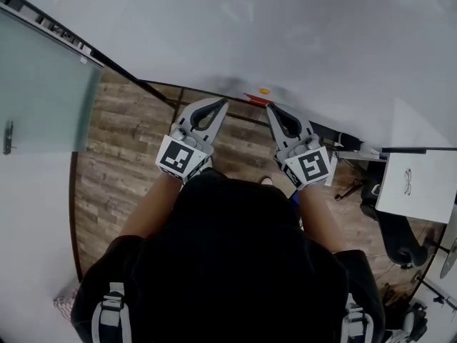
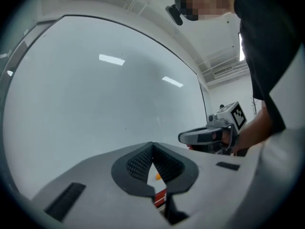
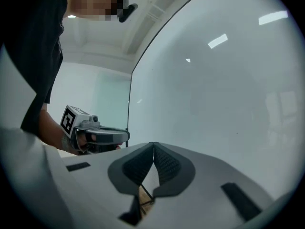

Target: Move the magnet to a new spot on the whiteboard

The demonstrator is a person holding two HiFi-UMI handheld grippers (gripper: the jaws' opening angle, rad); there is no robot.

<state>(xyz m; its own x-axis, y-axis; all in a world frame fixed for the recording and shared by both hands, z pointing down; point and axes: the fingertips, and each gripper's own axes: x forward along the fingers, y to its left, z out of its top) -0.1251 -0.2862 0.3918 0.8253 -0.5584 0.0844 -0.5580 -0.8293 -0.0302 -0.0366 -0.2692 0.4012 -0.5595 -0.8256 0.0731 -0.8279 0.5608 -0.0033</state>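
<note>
The magnet (image 1: pixel 265 91), a small orange dot, is sitting low on the whiteboard (image 1: pixel 300 27), just above a red object (image 1: pixel 254 98) at the board's lower edge. It is lying ahead of and between both grippers, nearer the right gripper (image 1: pixel 270 108) than the left gripper (image 1: pixel 225 102), and it is too small to be showing any long axis. Both forearms are reaching forward, with the grippers pointing level at the board, side by side. Each is clenched tip to tip and holding nothing.

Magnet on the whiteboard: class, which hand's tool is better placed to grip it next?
Probably right: in the head view the right tool, shut, points nearest the orange magnet; the left tool sits farther off.
</note>
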